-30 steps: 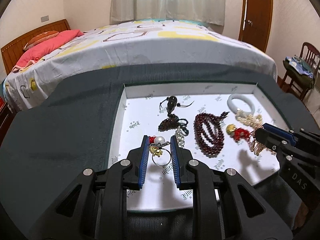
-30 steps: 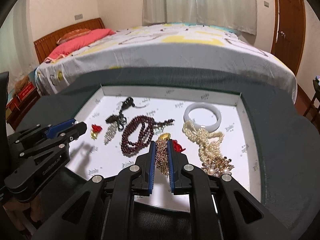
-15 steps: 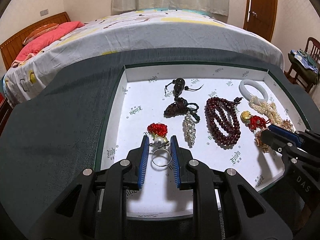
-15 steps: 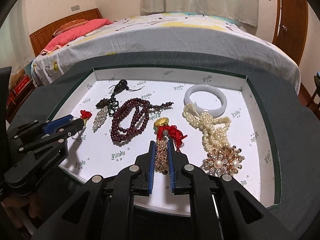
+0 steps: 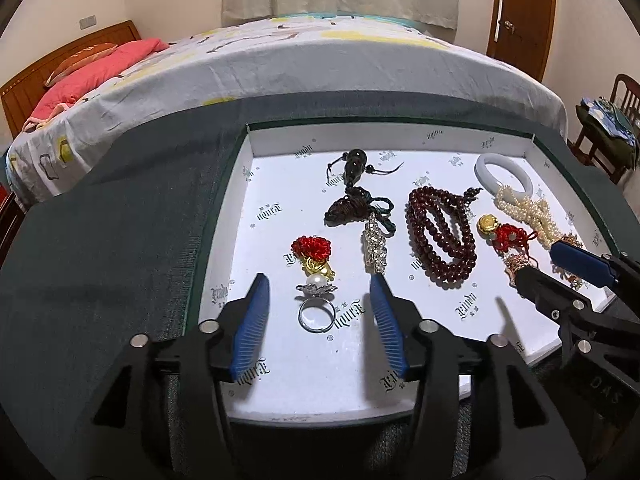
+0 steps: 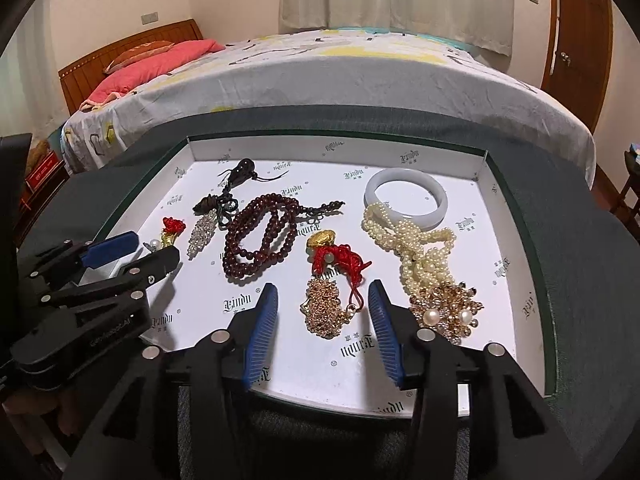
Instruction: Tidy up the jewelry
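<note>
A white-lined tray (image 5: 256, 216) (image 6: 508, 240) holds the jewelry. My left gripper (image 5: 318, 294) is opening; a silver pearl ring (image 5: 317, 308) lies on the lining between its blue pads, untouched, below a red-knot gold charm (image 5: 312, 252). My right gripper (image 6: 323, 298) is opening too; a gold chain with red cord (image 6: 326, 304) rests loose between its pads. Further in lie a dark red bead strand (image 5: 440, 232) (image 6: 260, 236), a crystal pendant (image 5: 375, 248), a dark gourd pendant (image 5: 354, 164), a white bangle (image 6: 406, 196) and a pearl necklace with gold brooch (image 6: 432, 276).
The tray sits on a dark green cloth (image 5: 100, 260). Behind it stands a bed (image 5: 280, 60) with a pink pillow. A wooden door (image 5: 520, 12) and a chair with clothes (image 5: 612, 120) are at the right.
Both grippers lowered their pieces onto the tray lining, then spread their jaws. The pearl ring and the gold chain now lie released between the pads.
</note>
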`<action>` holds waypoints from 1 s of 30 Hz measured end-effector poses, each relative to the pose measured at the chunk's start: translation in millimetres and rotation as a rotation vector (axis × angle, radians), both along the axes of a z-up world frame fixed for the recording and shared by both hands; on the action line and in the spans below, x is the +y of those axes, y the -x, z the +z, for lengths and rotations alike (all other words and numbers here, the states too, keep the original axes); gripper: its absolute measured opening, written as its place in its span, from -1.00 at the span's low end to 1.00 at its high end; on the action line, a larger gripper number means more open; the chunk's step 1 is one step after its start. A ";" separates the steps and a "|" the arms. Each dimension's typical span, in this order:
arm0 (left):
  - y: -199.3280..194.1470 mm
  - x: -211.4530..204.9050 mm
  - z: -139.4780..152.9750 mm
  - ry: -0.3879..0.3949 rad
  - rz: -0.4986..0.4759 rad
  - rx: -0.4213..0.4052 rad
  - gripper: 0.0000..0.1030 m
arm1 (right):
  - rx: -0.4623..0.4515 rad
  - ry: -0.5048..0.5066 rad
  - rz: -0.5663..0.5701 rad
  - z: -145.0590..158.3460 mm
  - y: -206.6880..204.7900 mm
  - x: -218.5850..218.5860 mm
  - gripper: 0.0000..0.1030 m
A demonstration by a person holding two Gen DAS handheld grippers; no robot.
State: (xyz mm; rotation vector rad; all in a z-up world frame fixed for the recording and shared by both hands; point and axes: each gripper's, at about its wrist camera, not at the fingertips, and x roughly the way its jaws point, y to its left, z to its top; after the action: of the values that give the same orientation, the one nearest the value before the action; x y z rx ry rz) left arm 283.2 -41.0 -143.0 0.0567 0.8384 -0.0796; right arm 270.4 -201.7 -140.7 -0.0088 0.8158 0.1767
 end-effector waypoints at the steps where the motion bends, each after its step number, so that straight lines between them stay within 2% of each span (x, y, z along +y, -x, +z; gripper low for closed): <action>1: 1.7 -0.1 1.6 0.002 0.002 -0.004 0.12 | -0.008 0.002 -0.007 2.1 1.6 -0.5 0.16; 7: 21.0 2.3 19.9 -0.003 0.023 -0.050 0.37 | -0.058 0.018 -0.059 20.0 17.1 -7.0 0.47; 17: 79.2 5.5 57.6 -0.041 0.079 -0.146 0.69 | -0.096 0.039 -0.111 45.0 63.9 -18.7 0.51; 30: 158.8 16.9 114.3 -0.028 0.122 -0.275 0.77 | -0.202 0.034 -0.111 99.4 132.5 -22.4 0.56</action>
State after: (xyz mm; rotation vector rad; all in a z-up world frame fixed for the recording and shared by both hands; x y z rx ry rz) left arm 124.4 -24.1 -28.7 0.0417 0.5667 0.0541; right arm 137.9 -224.1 -41.3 -0.0130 0.6163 0.0563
